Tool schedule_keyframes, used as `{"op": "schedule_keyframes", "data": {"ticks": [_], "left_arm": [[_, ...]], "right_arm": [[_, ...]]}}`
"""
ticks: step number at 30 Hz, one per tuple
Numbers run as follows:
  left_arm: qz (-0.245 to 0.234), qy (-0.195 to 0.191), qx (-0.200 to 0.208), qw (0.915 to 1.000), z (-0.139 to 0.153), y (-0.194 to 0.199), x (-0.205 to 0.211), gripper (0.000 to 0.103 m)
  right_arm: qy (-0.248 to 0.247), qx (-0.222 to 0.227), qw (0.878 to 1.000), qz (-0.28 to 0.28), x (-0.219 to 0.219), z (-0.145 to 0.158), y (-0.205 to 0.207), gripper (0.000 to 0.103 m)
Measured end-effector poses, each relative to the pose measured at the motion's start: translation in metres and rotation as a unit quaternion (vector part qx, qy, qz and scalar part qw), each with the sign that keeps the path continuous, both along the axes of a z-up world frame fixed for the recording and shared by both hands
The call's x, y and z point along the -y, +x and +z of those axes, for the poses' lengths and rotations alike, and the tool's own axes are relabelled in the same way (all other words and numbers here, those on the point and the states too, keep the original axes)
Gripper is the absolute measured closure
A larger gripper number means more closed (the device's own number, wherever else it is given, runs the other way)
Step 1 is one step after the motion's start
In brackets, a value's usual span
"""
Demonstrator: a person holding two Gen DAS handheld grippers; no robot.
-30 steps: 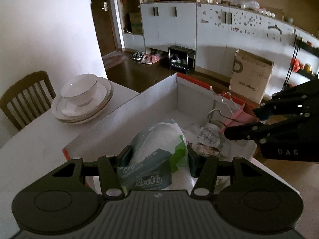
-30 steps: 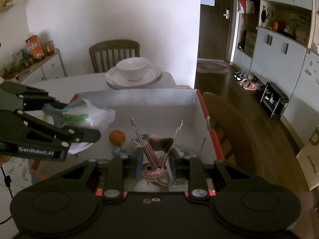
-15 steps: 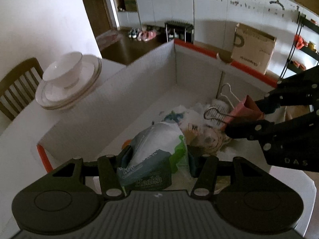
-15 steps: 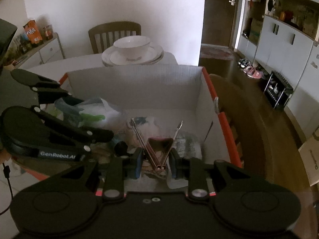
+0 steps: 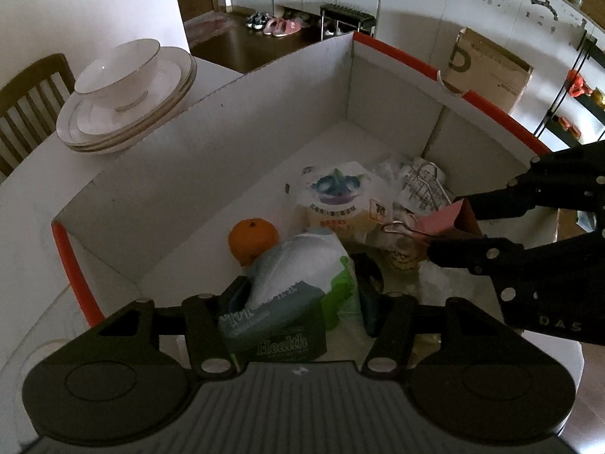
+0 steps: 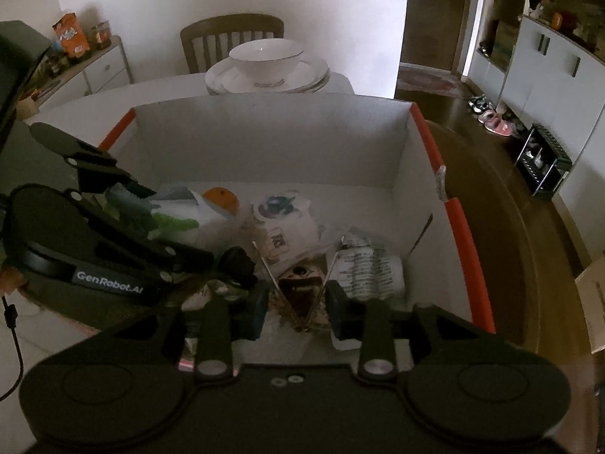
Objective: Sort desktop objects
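White bench [image 5: 34, 204] is carrying the cardboard box [image 5: 211, 143]; my left tongs [image 5: 302, 302] are gripping a tissue pack [image 5: 287, 302] low inside it for dropping beside the orange [image 5: 252, 240]. Over on the right, my right tongs [image 6: 297, 302] are pinching a pink binder clip [image 6: 300, 289] above the snack packets [image 6: 283, 223].

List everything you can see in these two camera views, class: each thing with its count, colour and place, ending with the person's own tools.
Box: one, white with orange rim, on the table.
Orange: one, orange, inside the box.
Tissue pack: one, grey-green and white, in the left gripper.
Binder clip: one, pink, between the right gripper's fingers.
Blueberry packet: one, white, inside the box.
Bowl: one, white, on stacked plates behind the box.
Chair: one, wooden, by the wall.
Left gripper: black, shut.
Right gripper: black, over the box.
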State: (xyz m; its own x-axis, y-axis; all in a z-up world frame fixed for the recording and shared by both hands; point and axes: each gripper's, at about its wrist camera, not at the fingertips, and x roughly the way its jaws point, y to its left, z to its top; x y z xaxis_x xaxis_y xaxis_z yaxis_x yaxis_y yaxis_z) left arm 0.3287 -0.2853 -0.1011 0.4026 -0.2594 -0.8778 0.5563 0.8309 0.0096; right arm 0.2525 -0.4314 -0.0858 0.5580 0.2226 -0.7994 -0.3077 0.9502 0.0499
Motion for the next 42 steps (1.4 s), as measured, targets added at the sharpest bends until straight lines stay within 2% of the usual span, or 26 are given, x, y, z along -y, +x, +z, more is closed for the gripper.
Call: {"op": "schedule_keyframes", "data": {"ticks": [3,8,11,18,22,25,30,32,34,42], "left_arm": [[-0.003,-0.006,-0.013,0.9999,-0.002,0.003,-0.001,0.039],[-0.006,-0.005,-0.009,0.9999,-0.001,0.001,-0.001,0.035],[-0.006,-0.009,-0.006,0.9999,0.001,-0.001,-0.001,0.029],[-0.002,-0.025,0.004,0.9997,0.01,-0.011,-0.006,0.028],[-0.006,-0.021,0.023,0.9995,0.017,-0.018,-0.007,0.028],[-0.011,-0.015,0.035,0.9992,0.021,-0.019,-0.007,0.018],[-0.006,-0.037,0.04,0.9985,0.027,-0.022,-0.013,0.017],[-0.005,-0.043,0.044,0.9981,0.029,-0.024,-0.015,0.011],[-0.005,-0.05,0.048,0.9976,0.032,-0.027,-0.017,0.0],[0.004,-0.076,0.063,0.9951,0.045,-0.043,-0.029,0.0]], "right_arm": [[0.008,-0.012,1.0,-0.005,0.003,-0.001,0.001,0.066],[0.011,-0.011,1.0,-0.011,0.008,0.002,0.0,0.051],[0.008,-0.006,1.0,-0.01,0.009,0.005,-0.004,0.048],[0.014,0.006,1.0,-0.012,0.014,0.014,-0.013,0.04],[0.018,0.015,1.0,-0.008,0.014,0.021,-0.019,0.037],[0.025,0.019,0.999,-0.01,0.014,0.023,-0.023,0.036],[0.038,0.027,0.999,-0.021,0.015,0.03,-0.027,0.033],[0.043,0.031,0.998,-0.024,0.016,0.033,-0.03,0.032],[0.048,0.034,0.998,-0.027,0.016,0.036,-0.033,0.028],[0.067,0.057,0.996,-0.031,0.016,0.048,-0.048,0.019]]}}
